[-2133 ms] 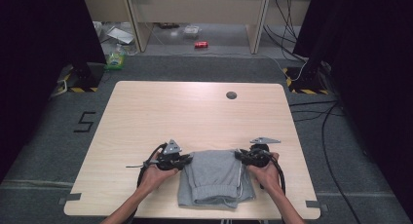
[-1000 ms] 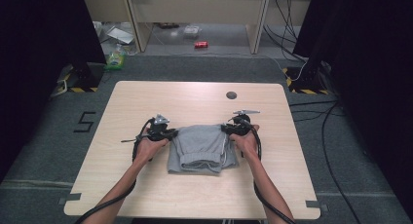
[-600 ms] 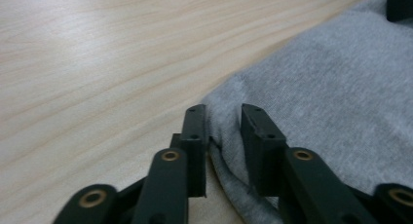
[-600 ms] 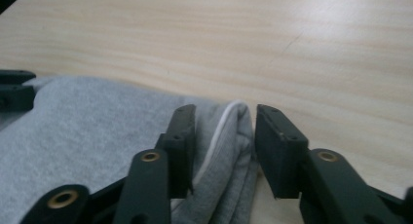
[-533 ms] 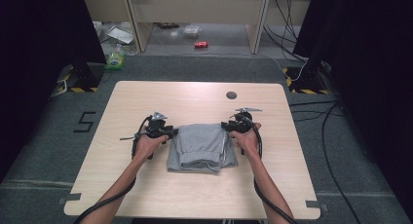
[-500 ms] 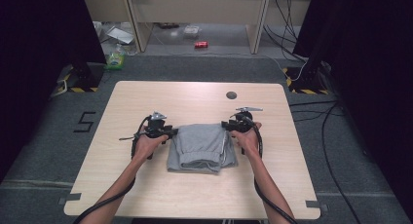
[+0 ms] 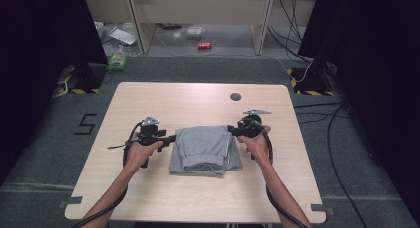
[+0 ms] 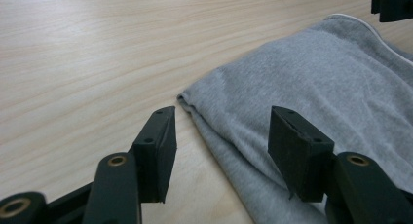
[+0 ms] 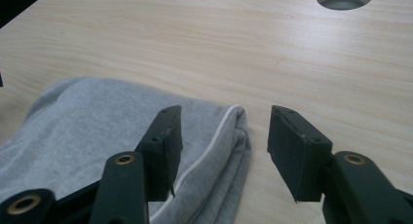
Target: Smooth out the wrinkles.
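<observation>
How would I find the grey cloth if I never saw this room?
Look at the wooden table. Near its front edge, between the left gripper and right gripper, lies the folded grey cloth. It is the one soft thing on the table, with a thin white trim line.

Left gripper (image 7: 171, 138) and right gripper (image 7: 231, 132) are held low, pointed inward; both jaws, just opening, are parted, nothing gripped.

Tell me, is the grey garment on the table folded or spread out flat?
Folded. The grey garment lies as a compact stack on the table; layered edges show at its corner.
</observation>
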The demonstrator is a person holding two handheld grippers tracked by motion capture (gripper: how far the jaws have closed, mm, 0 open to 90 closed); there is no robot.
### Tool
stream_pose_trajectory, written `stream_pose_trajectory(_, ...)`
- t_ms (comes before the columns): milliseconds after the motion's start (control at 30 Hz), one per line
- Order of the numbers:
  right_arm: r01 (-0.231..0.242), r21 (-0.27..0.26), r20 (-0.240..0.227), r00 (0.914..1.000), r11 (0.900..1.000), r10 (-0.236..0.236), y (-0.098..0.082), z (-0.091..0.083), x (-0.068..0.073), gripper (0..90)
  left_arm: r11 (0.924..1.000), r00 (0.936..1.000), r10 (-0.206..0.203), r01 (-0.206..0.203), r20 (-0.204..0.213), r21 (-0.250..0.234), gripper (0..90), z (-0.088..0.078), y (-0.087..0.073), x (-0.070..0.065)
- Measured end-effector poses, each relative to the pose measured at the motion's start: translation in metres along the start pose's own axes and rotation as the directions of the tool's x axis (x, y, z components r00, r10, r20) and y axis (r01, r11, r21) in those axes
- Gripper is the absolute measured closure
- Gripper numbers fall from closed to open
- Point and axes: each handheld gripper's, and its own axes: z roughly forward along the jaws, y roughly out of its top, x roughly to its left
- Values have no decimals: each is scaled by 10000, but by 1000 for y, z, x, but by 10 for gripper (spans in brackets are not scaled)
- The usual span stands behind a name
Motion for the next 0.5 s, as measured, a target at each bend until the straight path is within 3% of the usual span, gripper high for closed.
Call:
stream_pose_trajectory(267,184,20,-163,9997,9998,-184,-13,-21,2,430,10000,10000,68,-68,40,-50,390,-18,-10,-2)
stream_pose_trajectory(500,460,-20,-100,9989,9989,-460,-27,-39,4,409,9997,9992,252,-250,306,-83,357,-32,-26,-12)
